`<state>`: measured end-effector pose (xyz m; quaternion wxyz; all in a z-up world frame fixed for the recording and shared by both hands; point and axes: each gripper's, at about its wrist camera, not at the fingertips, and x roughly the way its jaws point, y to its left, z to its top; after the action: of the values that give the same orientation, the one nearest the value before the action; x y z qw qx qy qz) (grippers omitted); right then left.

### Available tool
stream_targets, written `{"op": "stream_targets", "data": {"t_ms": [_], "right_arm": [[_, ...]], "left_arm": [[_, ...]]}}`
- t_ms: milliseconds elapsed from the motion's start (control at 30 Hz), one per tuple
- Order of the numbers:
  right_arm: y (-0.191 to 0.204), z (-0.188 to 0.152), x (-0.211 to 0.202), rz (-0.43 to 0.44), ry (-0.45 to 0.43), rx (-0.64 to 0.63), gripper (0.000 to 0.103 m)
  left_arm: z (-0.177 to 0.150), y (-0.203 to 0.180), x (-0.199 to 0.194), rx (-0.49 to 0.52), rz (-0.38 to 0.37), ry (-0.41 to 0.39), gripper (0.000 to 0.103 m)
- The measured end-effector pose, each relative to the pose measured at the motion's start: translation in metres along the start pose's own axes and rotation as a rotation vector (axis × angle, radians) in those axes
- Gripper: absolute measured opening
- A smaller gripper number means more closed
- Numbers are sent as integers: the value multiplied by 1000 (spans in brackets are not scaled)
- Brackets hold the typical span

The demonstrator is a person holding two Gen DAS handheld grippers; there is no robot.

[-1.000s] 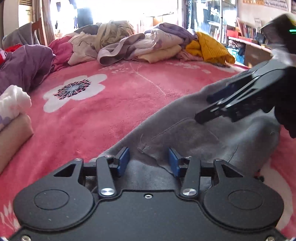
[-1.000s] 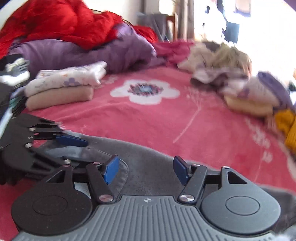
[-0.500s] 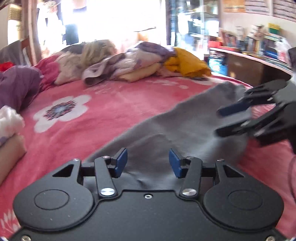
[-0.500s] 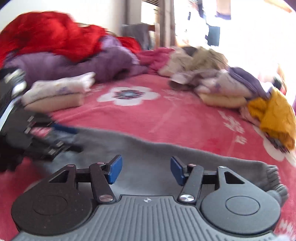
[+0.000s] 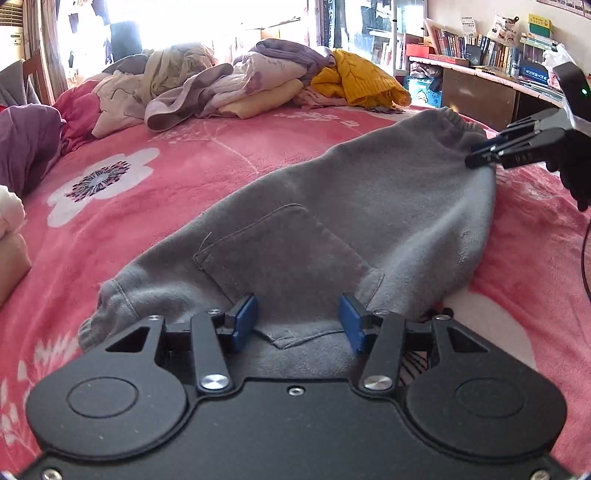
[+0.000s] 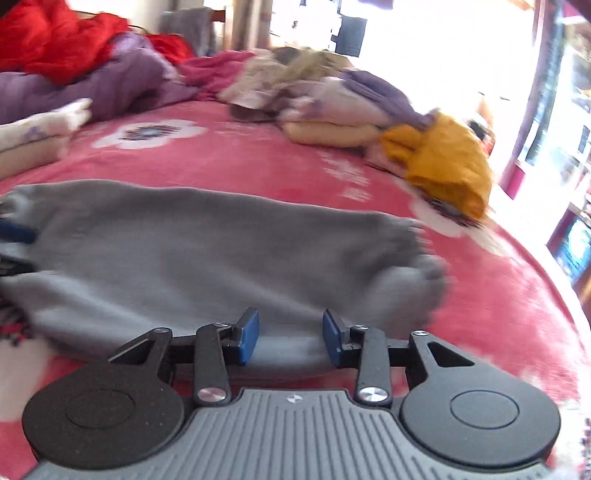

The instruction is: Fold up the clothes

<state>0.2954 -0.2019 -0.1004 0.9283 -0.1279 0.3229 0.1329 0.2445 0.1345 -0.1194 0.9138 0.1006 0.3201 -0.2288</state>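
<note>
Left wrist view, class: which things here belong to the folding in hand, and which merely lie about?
In hand: grey trousers; left gripper; right gripper.

Lying about: yellow knit; unfolded heap; purple bedding; bookshelf.

Location: a home bedroom. A bed with a pink flowered blanket (image 5: 221,155) fills both views. A pile of clothes (image 5: 258,77) lies at upper centre of the left view. A bookshelf (image 5: 491,51) stands at upper right, a sunlit window (image 5: 207,18) at top centre, and a wooden chair (image 5: 33,74) at upper left.
</note>
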Motion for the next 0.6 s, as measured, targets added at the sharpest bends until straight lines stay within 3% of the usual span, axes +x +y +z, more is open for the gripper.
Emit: {"op": "stream_targets", "data": {"t_ms": [167, 333, 400, 500, 600], "right_arm": [[-39, -3, 10, 12, -1, 16, 5], [-53, -1, 7, 50, -71, 23, 7], [-50, 7, 3, 77, -124, 19, 17], [-39, 26, 7, 123, -169, -16, 19], [-37, 42, 33, 99, -114, -32, 23]], "left_arm": [[2, 3, 1, -2, -15, 3, 51], [4, 11, -5, -43, -50, -31, 50], [5, 13, -7, -45, -49, -51, 50], [6, 17, -7, -66, -29, -79, 50], [6, 30, -4, -129, -41, -74, 50]]}}
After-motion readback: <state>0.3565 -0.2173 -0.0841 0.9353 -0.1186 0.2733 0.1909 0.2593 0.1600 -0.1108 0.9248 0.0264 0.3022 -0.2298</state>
